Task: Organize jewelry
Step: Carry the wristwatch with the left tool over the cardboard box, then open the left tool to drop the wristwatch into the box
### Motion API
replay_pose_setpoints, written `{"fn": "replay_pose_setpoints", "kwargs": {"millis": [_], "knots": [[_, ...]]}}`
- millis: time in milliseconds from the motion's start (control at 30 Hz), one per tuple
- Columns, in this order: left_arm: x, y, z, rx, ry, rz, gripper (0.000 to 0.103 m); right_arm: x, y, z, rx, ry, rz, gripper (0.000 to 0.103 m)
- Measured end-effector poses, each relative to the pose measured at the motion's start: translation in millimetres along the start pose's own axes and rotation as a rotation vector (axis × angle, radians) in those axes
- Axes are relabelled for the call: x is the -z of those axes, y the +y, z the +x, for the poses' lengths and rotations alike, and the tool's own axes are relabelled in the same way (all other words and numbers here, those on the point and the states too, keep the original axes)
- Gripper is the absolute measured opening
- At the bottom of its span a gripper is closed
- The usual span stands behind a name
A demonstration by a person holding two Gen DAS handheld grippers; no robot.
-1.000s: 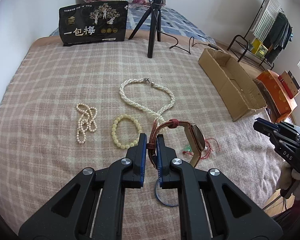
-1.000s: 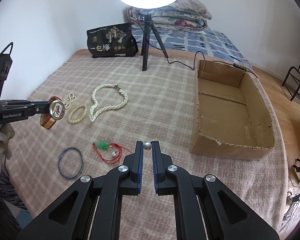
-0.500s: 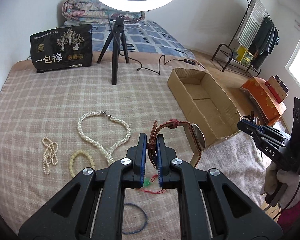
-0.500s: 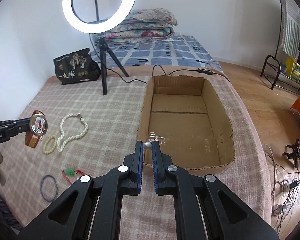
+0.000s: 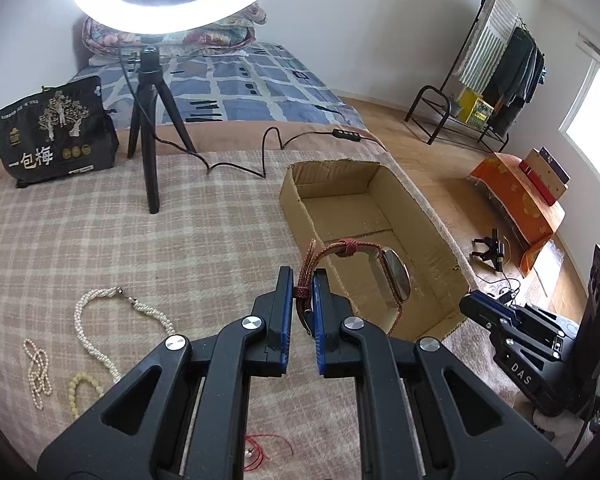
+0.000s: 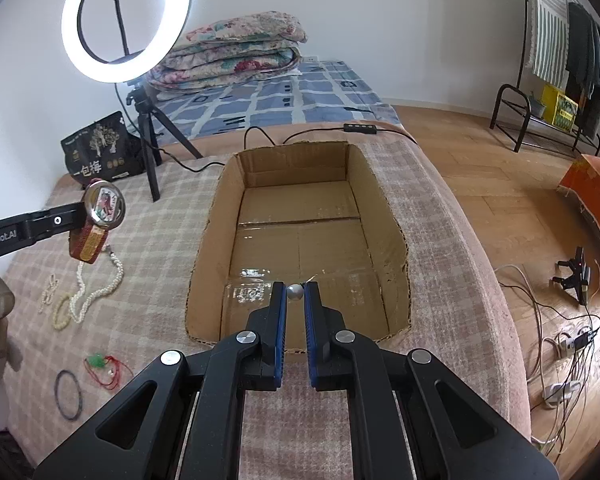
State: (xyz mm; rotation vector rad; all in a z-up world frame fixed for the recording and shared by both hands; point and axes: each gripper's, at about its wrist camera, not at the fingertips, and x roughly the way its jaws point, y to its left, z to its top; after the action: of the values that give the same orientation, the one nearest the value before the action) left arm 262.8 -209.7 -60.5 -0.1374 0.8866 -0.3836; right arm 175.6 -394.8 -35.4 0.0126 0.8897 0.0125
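Observation:
My left gripper [image 5: 303, 280] is shut on the red strap of a wristwatch [image 5: 394, 276], which hangs in the air just left of the open cardboard box [image 5: 296, 200]. From the right wrist view the same watch [image 6: 103, 205] hangs over the plaid blanket, left of the box [image 6: 204, 248]. My right gripper [image 6: 295, 294] is shut on a small silver bead [image 6: 295, 292] and hovers over the near end of the box. On the blanket lie a twisted pearl necklace [image 5: 96, 344], a thin pearl strand [image 5: 36, 368], a cream bead bracelet [image 5: 76, 392], a red cord charm [image 6: 106, 366] and a blue ring [image 6: 69, 394].
A ring light on a black tripod [image 5: 150, 128] stands at the back of the blanket, with its cable [image 5: 260, 152] trailing toward the box. A black printed bag [image 5: 54, 132] sits at the back left. Beyond the bed's right edge is wooden floor [image 6: 500, 200] with cables.
Both grippers have swung right toward the cardboard box. The watch has travelled from above the necklaces to beside the box, and the bead now hangs over the box's near end.

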Motion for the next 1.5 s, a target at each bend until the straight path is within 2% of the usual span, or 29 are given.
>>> {"fn": "replay_pose_setpoints", "kwargs": {"millis": [367,800,867,933,967,1000,1033,1067,1500], "knots": [[-34.0,-25.6,64.9,-0.010,0.046,-0.001,0.008,-1.7,-9.8,12.3,0.007,0.017,0.040,0.007],[-39.2,-40.1,96.2,-0.031,0.085,0.015,0.008,0.2,-15.2,18.3,0.019,0.035,0.051,0.007],[-40.0,-40.6,96.4,-0.037,0.079,0.011,0.012,1.0,-15.0,17.9,0.013,0.037,0.048,0.008],[-41.6,-40.0,95.5,-0.025,0.074,0.004,0.021,1.9,-13.7,17.8,0.011,0.042,0.040,0.008],[-42.5,-40.0,92.8,-0.031,0.067,0.004,0.023,2.5,-12.5,18.7,0.018,0.052,0.035,0.013],[-43.2,-39.9,90.9,-0.036,0.061,0.004,0.028,3.0,-11.5,19.6,0.024,0.060,0.030,0.028],[-43.8,-39.3,89.2,-0.035,0.056,0.002,0.033,2.3,-10.7,20.6,0.028,0.062,0.025,0.039],[-44.6,-39.4,86.7,-0.033,0.052,-0.001,0.035,3.3,-9.1,19.4,0.035,0.053,0.015,0.053],[-44.7,-31.8,38.9,-0.062,-0.008,0.024,0.036,-0.9,-2.9,2.3,0.065,0.013,-0.003,0.055]]}}
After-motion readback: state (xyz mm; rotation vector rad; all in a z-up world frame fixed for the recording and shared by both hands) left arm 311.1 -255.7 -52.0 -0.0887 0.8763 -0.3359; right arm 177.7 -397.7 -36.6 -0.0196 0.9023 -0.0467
